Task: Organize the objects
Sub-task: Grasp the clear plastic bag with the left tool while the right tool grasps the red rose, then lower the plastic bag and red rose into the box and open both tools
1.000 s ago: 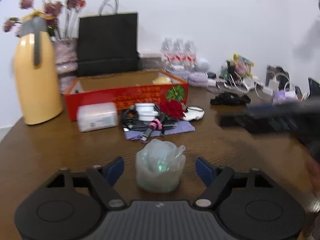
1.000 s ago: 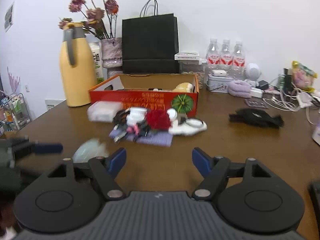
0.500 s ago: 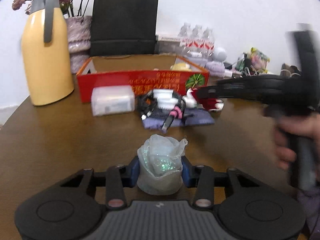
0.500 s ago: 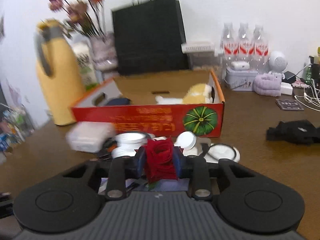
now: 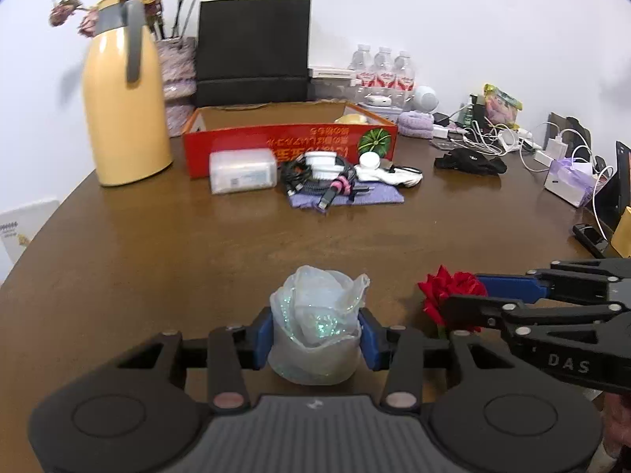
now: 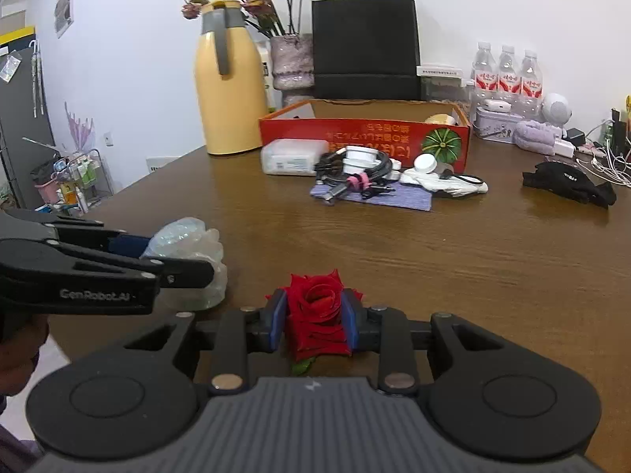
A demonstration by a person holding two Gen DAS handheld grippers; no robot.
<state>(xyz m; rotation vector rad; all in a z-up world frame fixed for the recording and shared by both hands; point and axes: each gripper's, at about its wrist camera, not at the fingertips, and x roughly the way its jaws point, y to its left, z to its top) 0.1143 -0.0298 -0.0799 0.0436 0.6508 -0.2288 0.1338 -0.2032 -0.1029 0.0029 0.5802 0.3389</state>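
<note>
My left gripper is shut on a translucent white flower-shaped ornament with green glitter, held just above the near part of the brown table. My right gripper is shut on a red rose, also near the table's front. The two grippers are side by side: the rose shows at the right of the left wrist view, and the ornament shows at the left of the right wrist view. A red cardboard box stands open at the far side.
In front of the box lie a clear plastic case, black coiled cables on a purple cloth, and a white item. A yellow thermos, a black paper bag, water bottles and chargers stand farther back.
My left gripper closed on the ornament. My right gripper closed on the rose by the box and drew it back to the near side beside the left gripper.
</note>
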